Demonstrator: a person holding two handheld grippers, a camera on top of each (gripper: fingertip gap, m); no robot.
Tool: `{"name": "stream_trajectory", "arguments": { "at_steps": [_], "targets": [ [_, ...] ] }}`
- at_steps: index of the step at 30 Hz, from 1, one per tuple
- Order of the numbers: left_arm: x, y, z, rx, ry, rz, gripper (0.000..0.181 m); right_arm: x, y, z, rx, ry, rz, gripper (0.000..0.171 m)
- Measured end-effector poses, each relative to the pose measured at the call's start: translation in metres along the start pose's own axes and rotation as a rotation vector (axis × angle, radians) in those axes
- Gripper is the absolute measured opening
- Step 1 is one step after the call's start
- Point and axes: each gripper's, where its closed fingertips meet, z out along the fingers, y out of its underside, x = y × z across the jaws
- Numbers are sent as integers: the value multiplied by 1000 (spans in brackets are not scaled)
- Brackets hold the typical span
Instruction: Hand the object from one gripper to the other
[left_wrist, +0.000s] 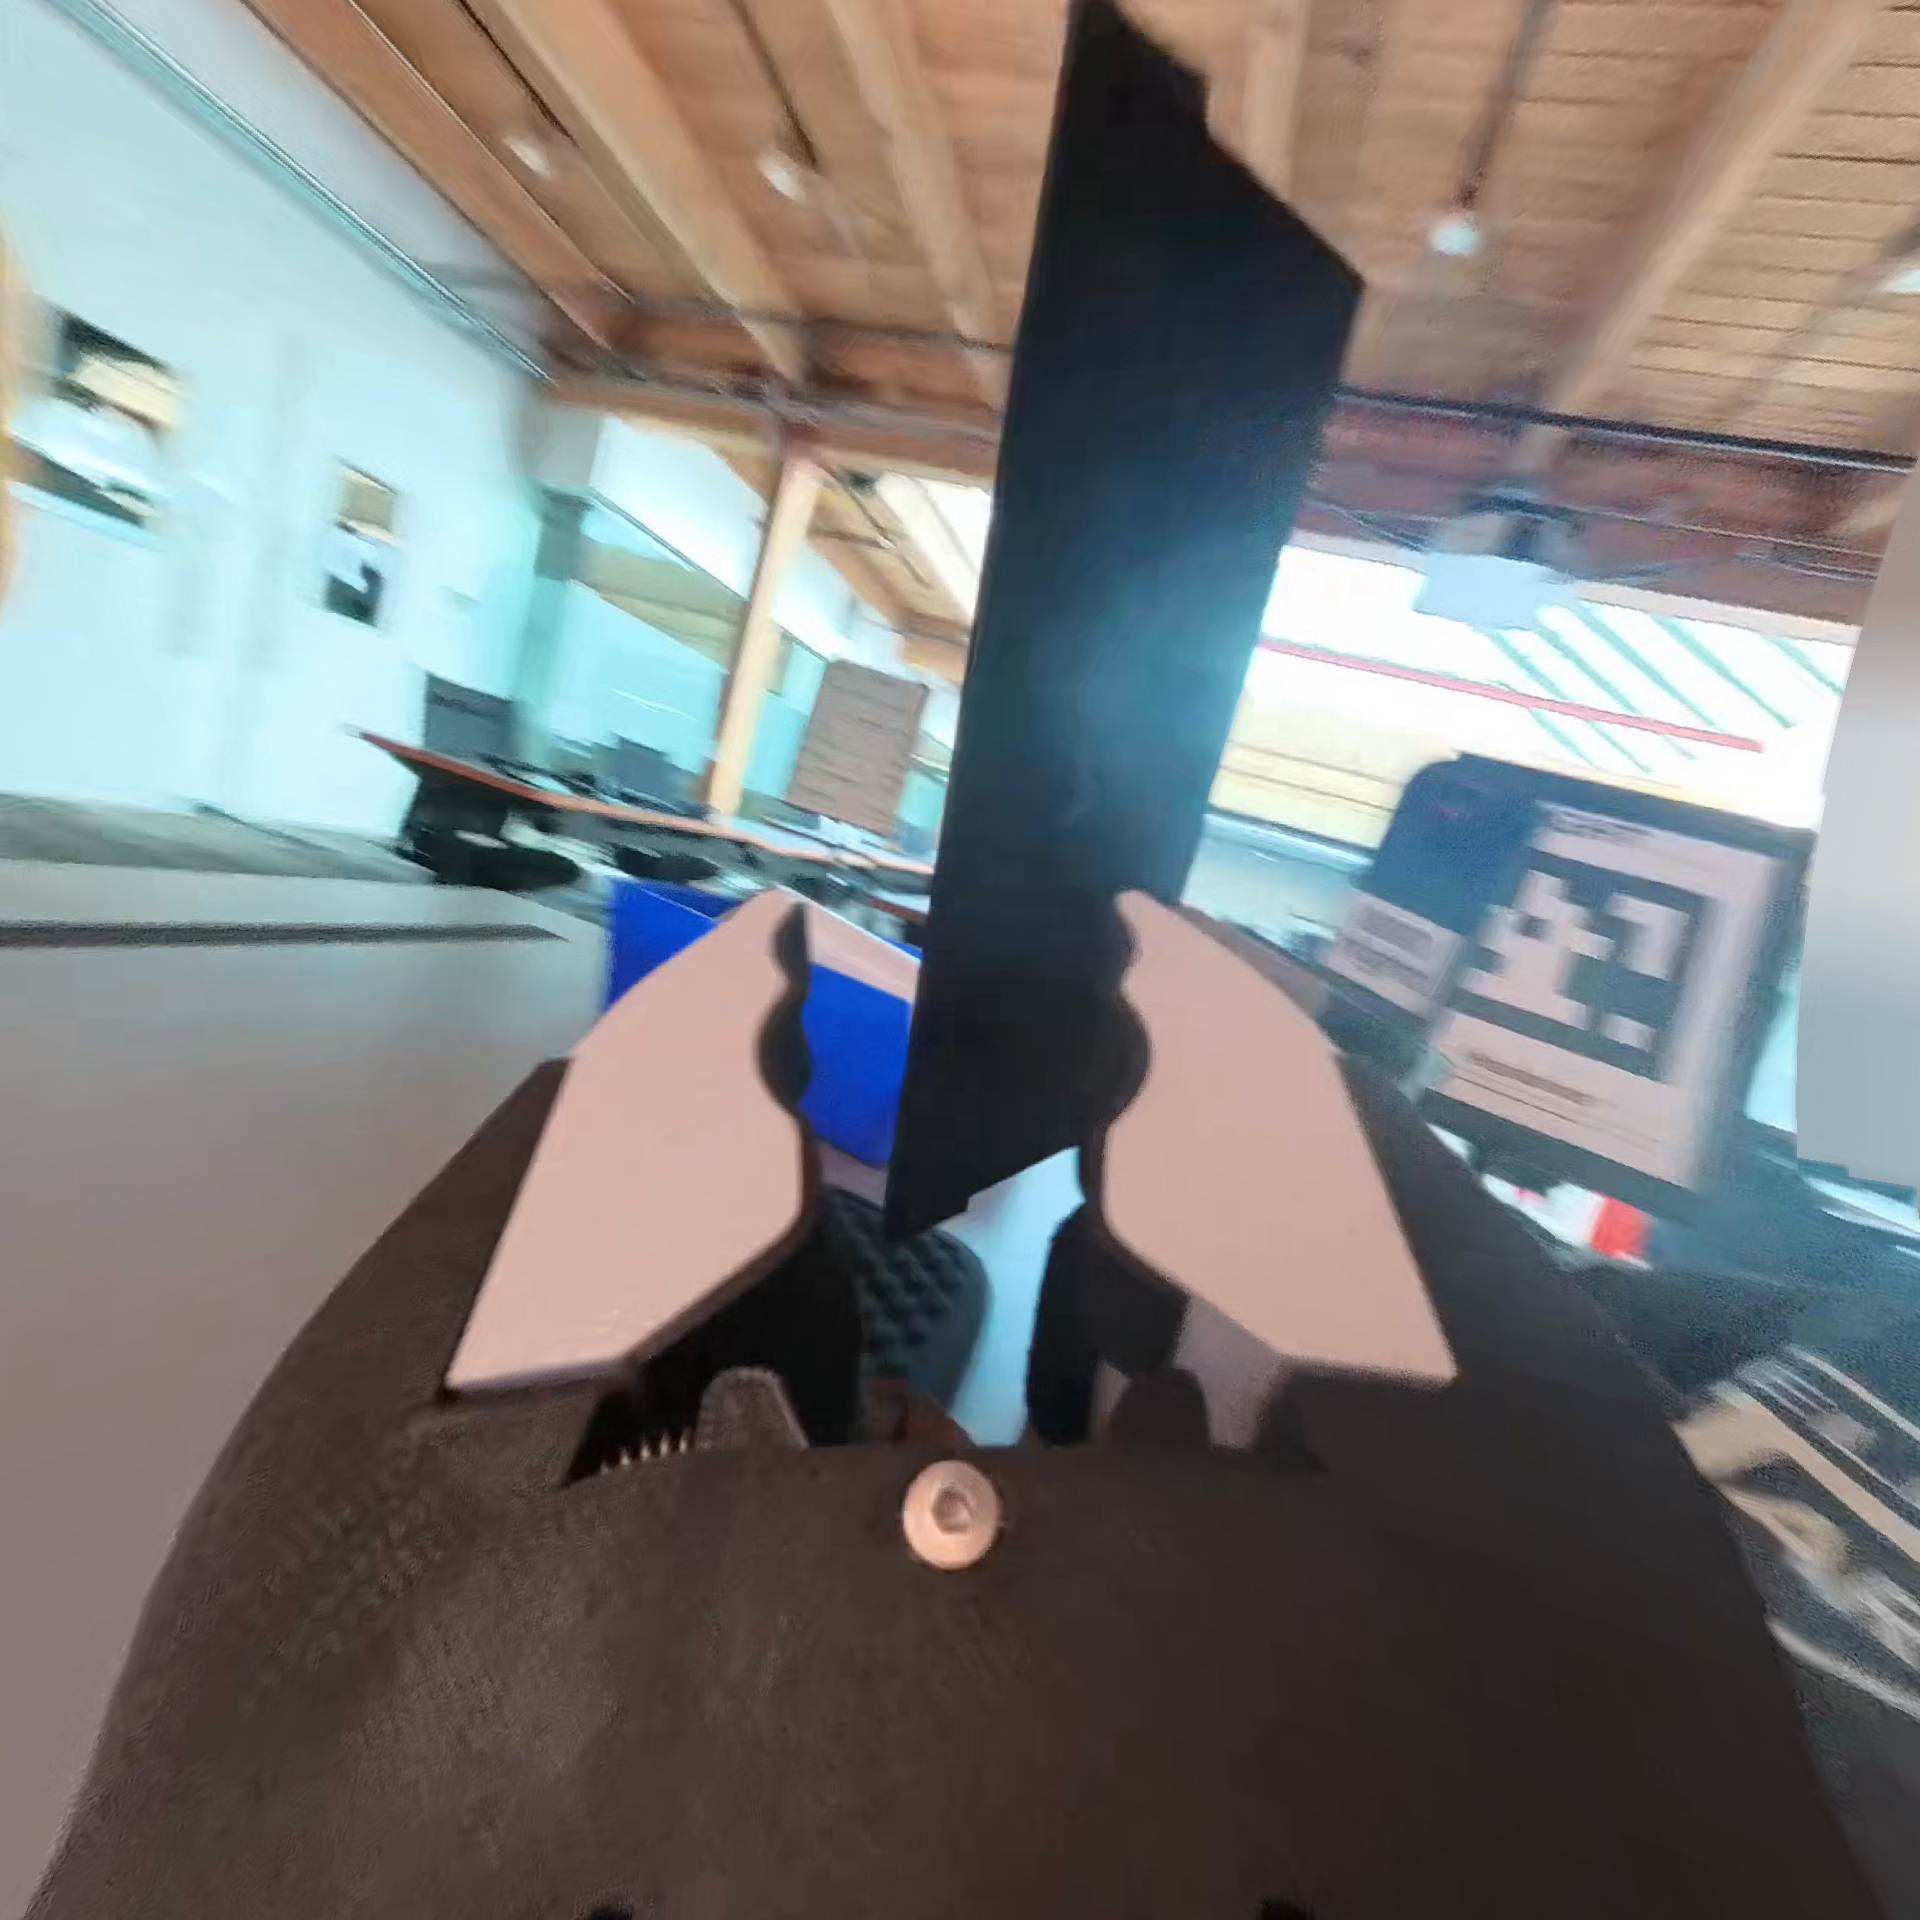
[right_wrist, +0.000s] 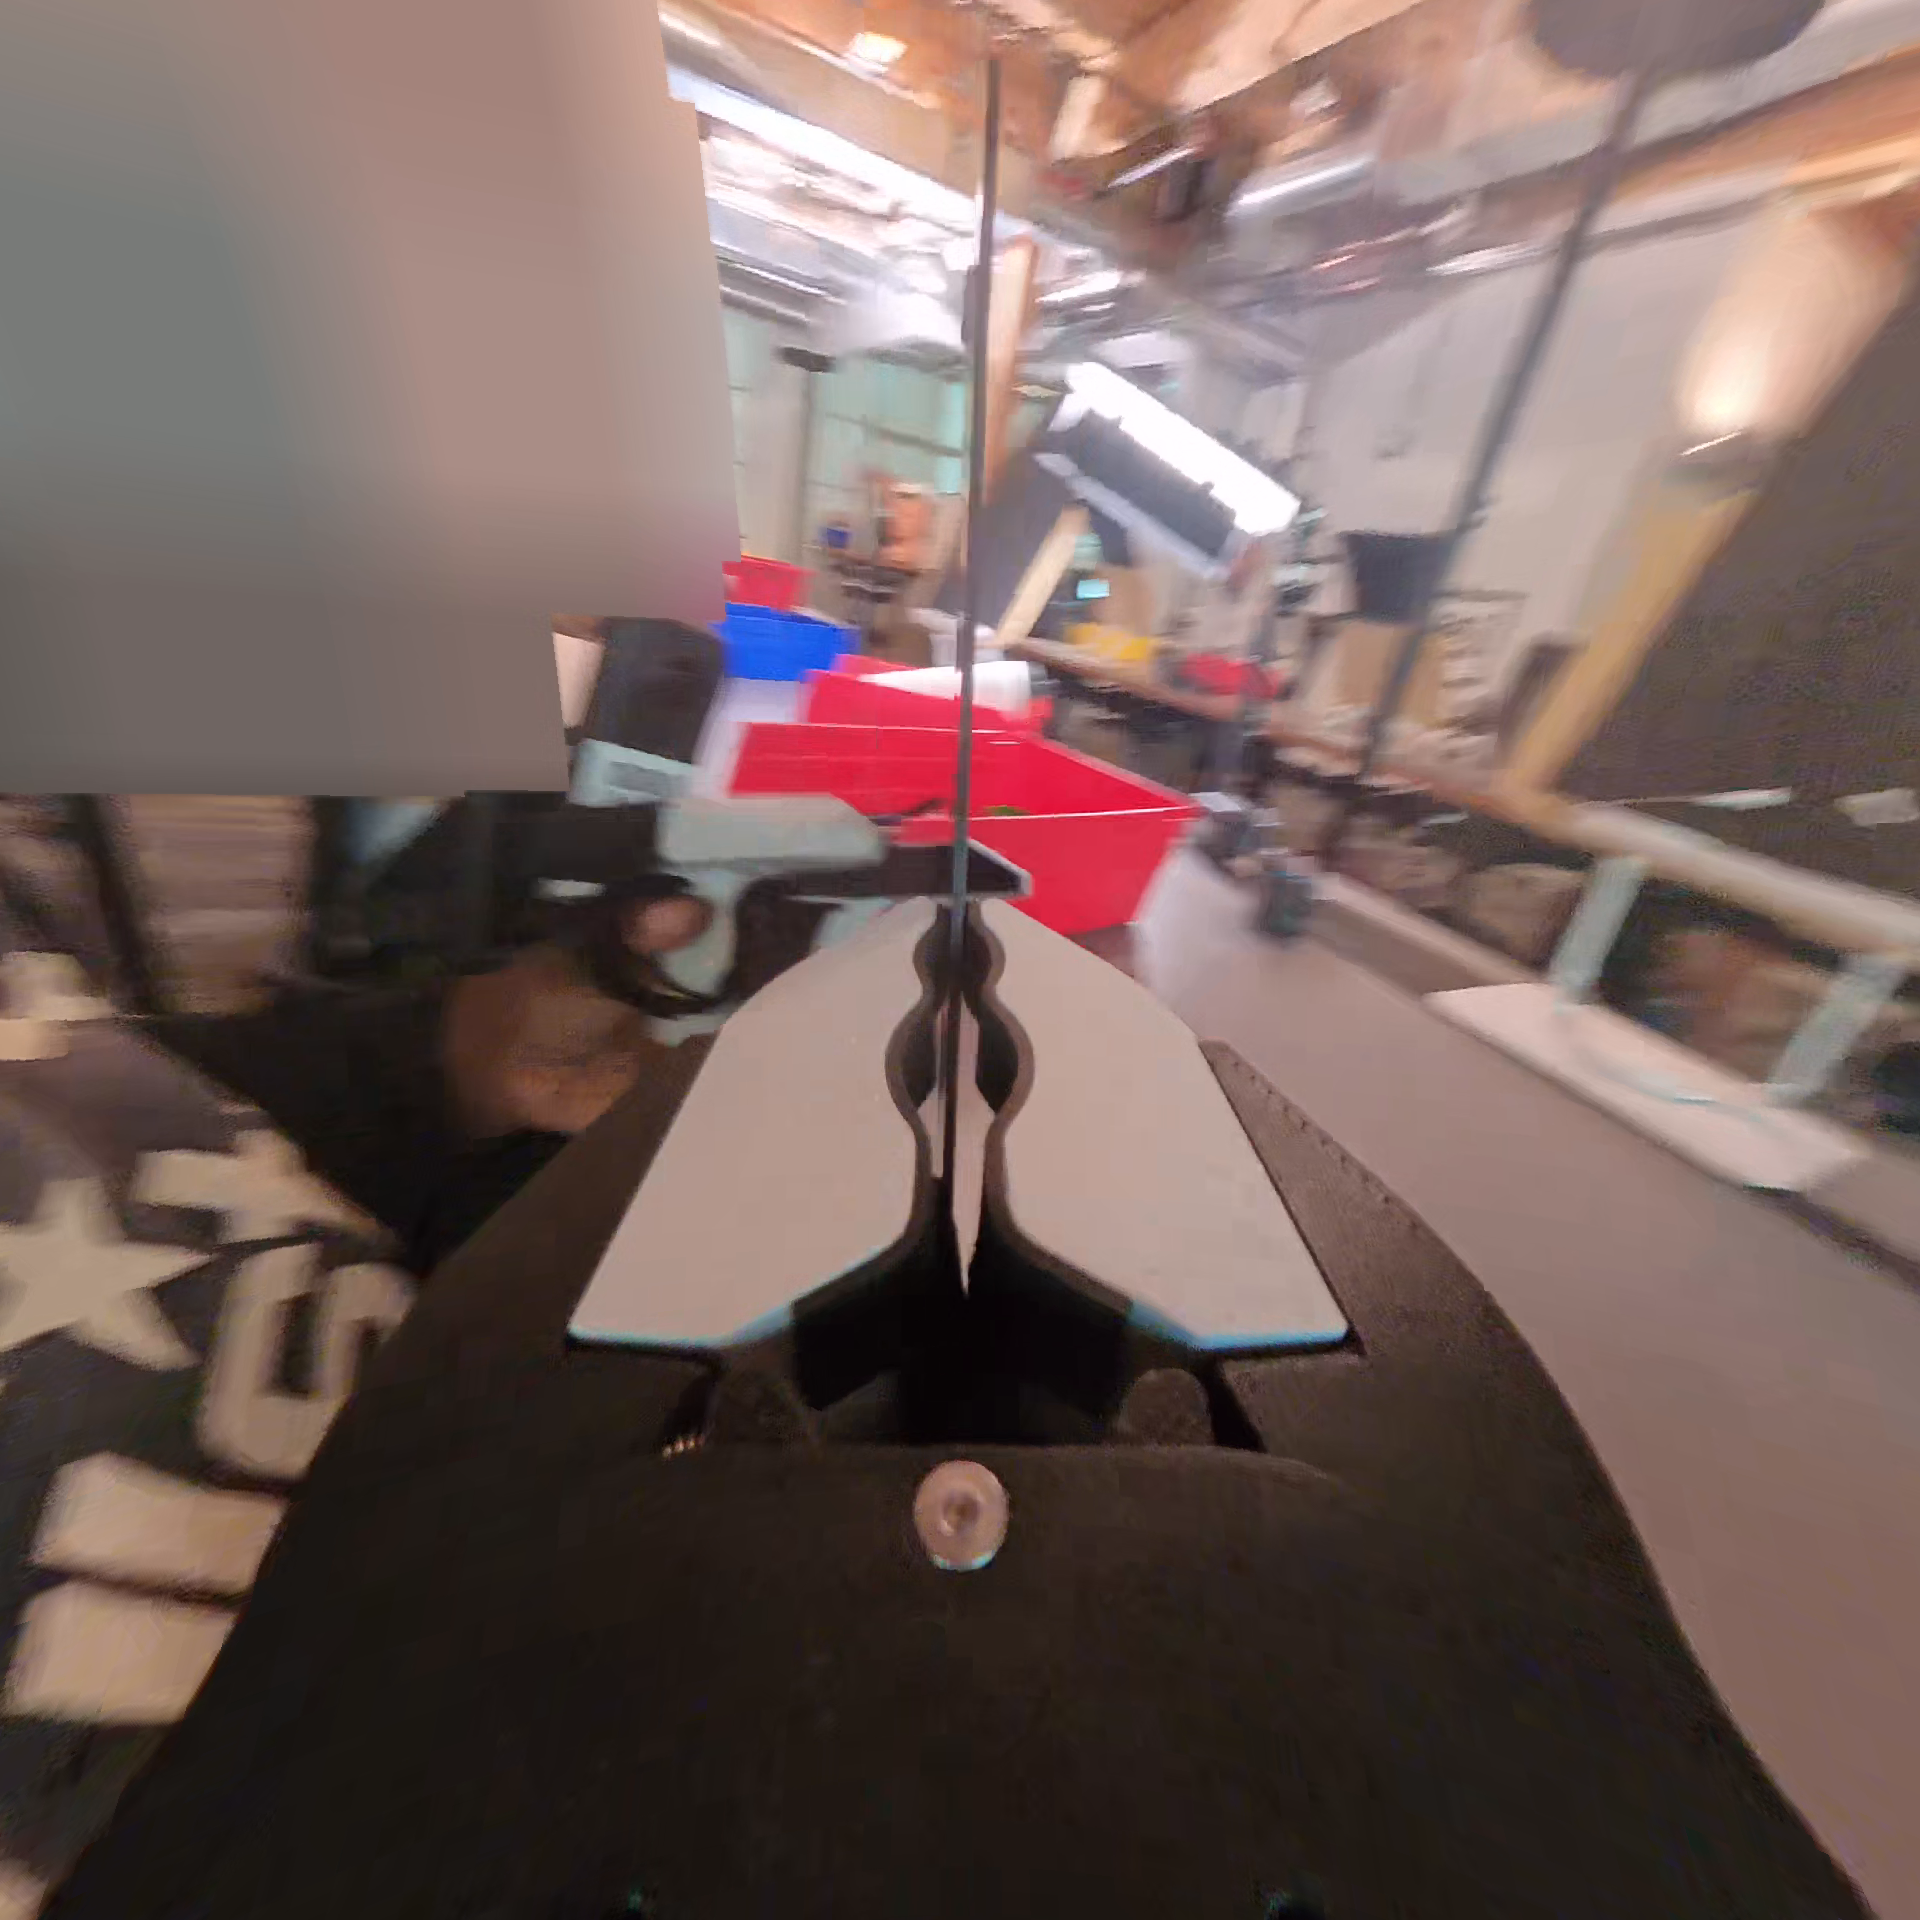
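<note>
The object is a thin flat black plate (left_wrist: 1143, 520). In the left wrist view it stands up between the fingers of my left gripper (left_wrist: 961, 935), whose jaws are apart, with a gap showing on the plate's left side. In the right wrist view I see the plate edge-on (right_wrist: 979, 416), and my right gripper (right_wrist: 961, 925) is shut on it. The left gripper (right_wrist: 790, 852) reaches in from the left there, with its fingertips at the plate just beyond my right fingertips. The right gripper's tagged body (left_wrist: 1558, 956) shows at the right of the left wrist view.
A hand (right_wrist: 540, 1060) holds the left gripper, above patterned dark clothing. Red bins (right_wrist: 1039, 810) and a blue bin (right_wrist: 779, 634) stand behind the plate. A blue bin (left_wrist: 862, 1039) and desks (left_wrist: 623, 800) lie ahead of the left gripper. Both views are motion-blurred.
</note>
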Motion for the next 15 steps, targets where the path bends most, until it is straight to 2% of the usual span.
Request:
{"name": "stream_trajectory", "arguments": {
  "at_steps": [3,5,8,10,13,15],
  "targets": [
    [7,-10,6,1,-99,173,85,10,-2,-1,-33,228,-274,2],
    [15,-9,16,-17,-145,265,96,10,-4,0,-54,338,-448,2],
    [18,-12,28,13,-195,297,95,4,-3,1,-84,415,-601,1],
    [20,-11,31,20,-143,229,89,0,-2,2,-85,416,-621,1],
    [23,-10,29,33,-63,149,84,-4,-2,4,-72,379,-615,2],
    [24,-10,24,24,1,113,84,-12,2,7,-82,281,-585,6]
  ]
}}
